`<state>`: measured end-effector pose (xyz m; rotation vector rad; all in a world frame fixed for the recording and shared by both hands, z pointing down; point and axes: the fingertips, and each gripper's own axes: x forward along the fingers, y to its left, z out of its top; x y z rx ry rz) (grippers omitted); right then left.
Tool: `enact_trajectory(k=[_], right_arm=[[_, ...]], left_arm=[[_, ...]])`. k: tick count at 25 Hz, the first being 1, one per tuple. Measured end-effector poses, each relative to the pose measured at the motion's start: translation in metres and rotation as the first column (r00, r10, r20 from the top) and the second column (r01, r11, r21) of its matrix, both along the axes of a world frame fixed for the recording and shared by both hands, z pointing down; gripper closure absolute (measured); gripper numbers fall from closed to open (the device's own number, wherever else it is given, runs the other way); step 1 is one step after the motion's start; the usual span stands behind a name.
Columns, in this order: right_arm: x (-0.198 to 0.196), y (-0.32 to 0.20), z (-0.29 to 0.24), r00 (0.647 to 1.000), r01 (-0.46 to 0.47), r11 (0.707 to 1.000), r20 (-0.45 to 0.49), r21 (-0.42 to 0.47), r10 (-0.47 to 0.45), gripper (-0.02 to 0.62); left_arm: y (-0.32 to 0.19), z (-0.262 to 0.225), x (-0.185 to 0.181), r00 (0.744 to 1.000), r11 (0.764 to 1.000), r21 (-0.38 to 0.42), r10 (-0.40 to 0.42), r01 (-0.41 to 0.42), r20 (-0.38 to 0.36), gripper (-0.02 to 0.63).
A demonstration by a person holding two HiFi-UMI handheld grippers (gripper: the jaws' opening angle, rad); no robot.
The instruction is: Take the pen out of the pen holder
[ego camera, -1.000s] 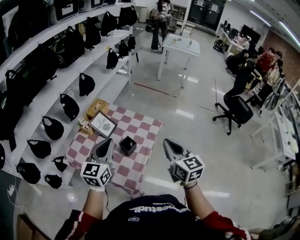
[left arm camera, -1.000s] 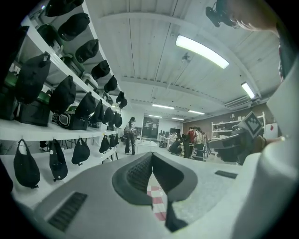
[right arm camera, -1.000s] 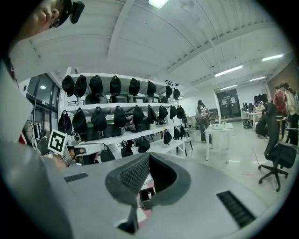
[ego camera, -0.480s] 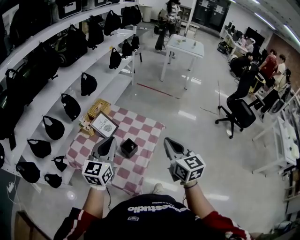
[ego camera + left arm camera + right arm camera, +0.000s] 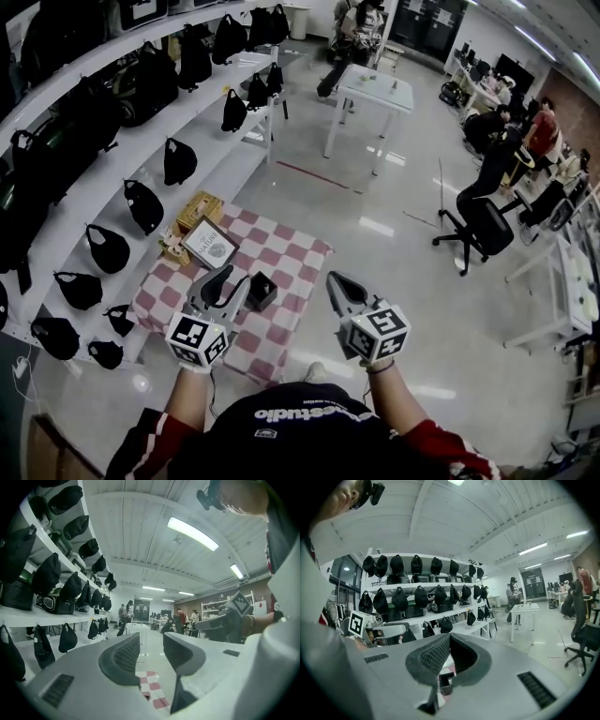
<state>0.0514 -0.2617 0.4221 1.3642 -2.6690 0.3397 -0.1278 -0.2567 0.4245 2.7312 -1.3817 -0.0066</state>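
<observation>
The black square pen holder (image 5: 262,292) stands on a red-and-white checked cloth (image 5: 291,246). In the right gripper view the pen holder (image 5: 446,682) peeks out under the jaws with a pale item inside it, too small to identify. My left gripper (image 5: 234,277) hovers just left of the holder; its jaws are opening and nothing is between them (image 5: 151,640). My right gripper (image 5: 336,282) hangs to the right of the holder, off the cloth's edge, with its jaws shut and empty (image 5: 449,638).
A framed picture (image 5: 209,244) and a wooden box (image 5: 197,208) sit on the cloth's far left. White shelves (image 5: 141,141) hung with black bags run along the left. A white table (image 5: 367,91), office chair (image 5: 478,225) and people are farther off.
The left gripper's jaws have sprung apart from shut to wide open. Both hands stay in about the same place by the holder.
</observation>
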Motion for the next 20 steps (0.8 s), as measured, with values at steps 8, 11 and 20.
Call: enact_trajectory(k=[8,11,20], right_arm=[[-0.004,0.002,0.01,1.0,0.003,1.0,-0.025,-0.019,-0.004,0.601],[-0.003,0.001,0.017,0.999,-0.002,0.999,-0.036,-0.038,0.0,0.601],[-0.004,-0.007,0.037,0.998,-0.008,0.998,-0.055,-0.068,0.005,0.601]], left_arm=[[-0.007,0.041,0.011,0.998,0.999,-0.042,0.031,-0.028,0.051,0.46],[-0.011,0.06,0.016,0.997,0.997,-0.071,0.045,-0.04,0.062,0.46],[-0.031,0.114,0.027,0.991,0.99,-0.126,0.075,-0.06,0.115,0.46]])
